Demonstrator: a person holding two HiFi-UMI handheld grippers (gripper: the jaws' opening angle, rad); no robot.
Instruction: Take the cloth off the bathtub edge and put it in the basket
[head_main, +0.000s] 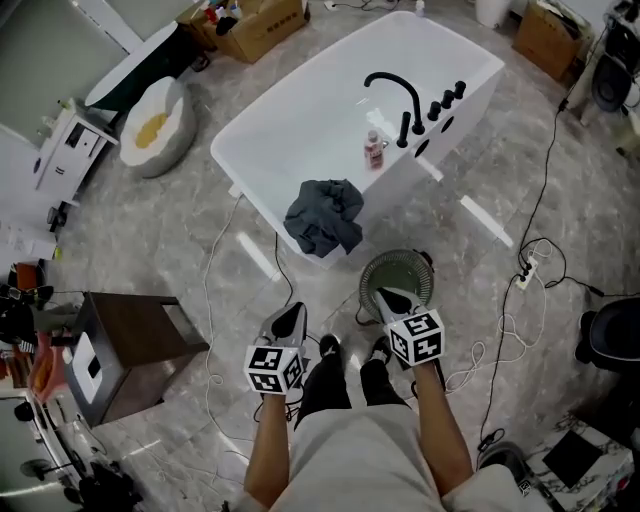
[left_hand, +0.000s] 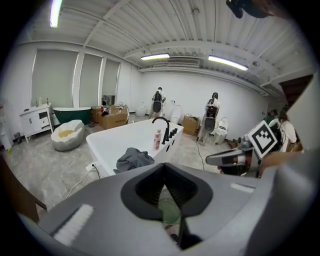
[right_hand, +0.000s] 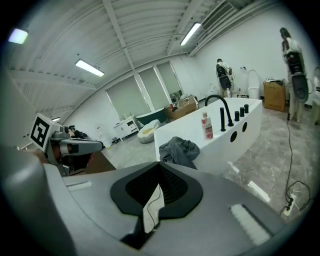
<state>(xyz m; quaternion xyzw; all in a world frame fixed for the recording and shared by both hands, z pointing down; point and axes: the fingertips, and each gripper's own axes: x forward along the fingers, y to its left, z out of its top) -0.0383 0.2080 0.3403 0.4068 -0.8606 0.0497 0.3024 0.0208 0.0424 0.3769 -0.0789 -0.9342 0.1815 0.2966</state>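
Grippers closed, empty: left gripper (head_main: 295, 312), right gripper (head_main: 388, 296).

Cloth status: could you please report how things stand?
Left gripper, right gripper shut, empty. Cloth on tub edge, untouched. Basket on floor by tub; nothing blocks.

Head view: from head height, facing steeply down; bathtub (head_main: 300, 130) at twelve o'clock, well apart. Left gripper view: low, looking along its own jaws, nearly level; bathtub just off centre toward nine o'clock, right gripper (left_hand: 212, 159) at four. Right gripper view: likewise low (horizon a little tilted), bathtub at three o'clock, left gripper (right_hand: 97, 146) at nine. Shared by all three: bathtub, draped cloth (head_main: 323, 215), black tap (head_main: 395, 95).
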